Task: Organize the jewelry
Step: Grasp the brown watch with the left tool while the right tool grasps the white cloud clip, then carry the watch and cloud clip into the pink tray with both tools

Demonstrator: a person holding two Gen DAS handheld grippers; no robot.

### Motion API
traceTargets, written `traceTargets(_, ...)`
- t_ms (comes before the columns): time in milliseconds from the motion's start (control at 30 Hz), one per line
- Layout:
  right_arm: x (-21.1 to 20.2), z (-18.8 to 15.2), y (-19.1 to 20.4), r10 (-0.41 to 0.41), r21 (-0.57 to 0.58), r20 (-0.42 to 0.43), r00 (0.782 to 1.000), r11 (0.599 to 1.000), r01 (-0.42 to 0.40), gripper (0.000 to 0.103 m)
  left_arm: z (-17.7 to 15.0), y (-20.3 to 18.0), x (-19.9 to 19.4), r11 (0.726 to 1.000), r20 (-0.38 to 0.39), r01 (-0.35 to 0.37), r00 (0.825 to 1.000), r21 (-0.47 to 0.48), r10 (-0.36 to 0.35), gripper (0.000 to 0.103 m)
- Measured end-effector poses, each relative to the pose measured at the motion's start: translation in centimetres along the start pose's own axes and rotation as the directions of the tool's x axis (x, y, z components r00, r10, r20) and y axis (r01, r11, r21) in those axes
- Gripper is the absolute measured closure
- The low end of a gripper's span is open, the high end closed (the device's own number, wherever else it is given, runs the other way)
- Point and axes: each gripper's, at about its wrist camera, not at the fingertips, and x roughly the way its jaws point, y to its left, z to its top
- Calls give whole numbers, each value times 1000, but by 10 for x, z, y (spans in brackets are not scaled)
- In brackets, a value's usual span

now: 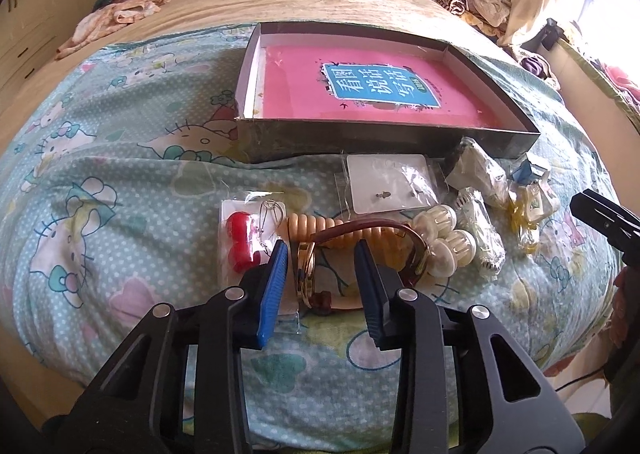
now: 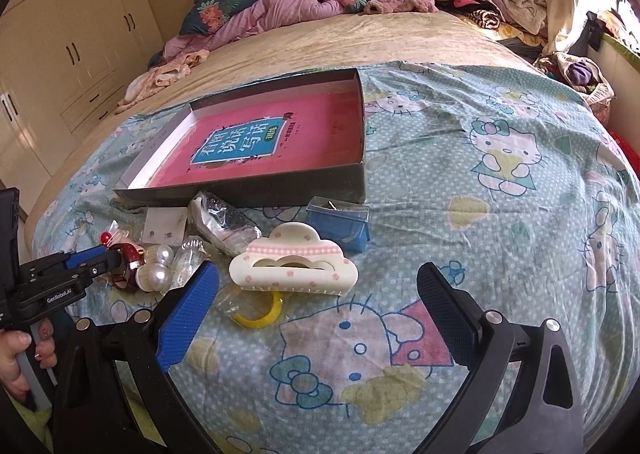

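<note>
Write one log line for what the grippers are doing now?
left gripper: around red bangle, grip unclear | right gripper: open over cloud hair clip | box: no jewelry

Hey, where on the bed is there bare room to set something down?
Free: the bedsheet right of the cloud hair clip and blue box, and the sheet left of the tray. Inside the tray only a pink book lies. Crowded: the strip before the tray, from red earrings to yellow ring.
</note>
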Motion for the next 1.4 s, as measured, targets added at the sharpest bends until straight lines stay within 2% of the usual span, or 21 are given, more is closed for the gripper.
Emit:
traceTargets(300, 32, 3, 3, 26, 18, -57, 998, 1000, -25, 4, -1, 0, 14, 1000, -34, -2, 999, 8, 2, 80)
traceTargets(567, 49, 1, 2, 24, 14, -72, 997, 1000, -23, 4, -1, 0, 17, 1000, -33, 5, 999, 5, -5, 91)
traceTargets(667, 48, 0, -1, 35, 11, -60, 998, 999, -35, 8, -1, 0, 13, 1000, -21, 19, 1000, 5, -18, 99)
traceTargets(700, 47, -1, -2, 41, 12, -59, 997, 999, -40, 12, -1, -1, 12, 1000, -17, 26, 1000, 5, -26, 99)
traceTargets(767, 47, -1, -4, 49, 15, -61, 997, 999, -48, 27, -2, -2, 10, 999, -9, 33, 999, 4, -33, 99)
traceTargets(1100, 22, -2, -13, 112, 43, -22, 994, 993, -111, 27, 8, 4, -15, 997, 44, 73, 996, -22, -72, 99)
traceTargets(1400, -2, 26, -2, 120, -26, 59, 991, 993, -119, 27, 36, 18, -30, 997, 99, 56, 994, -45, -52, 99)
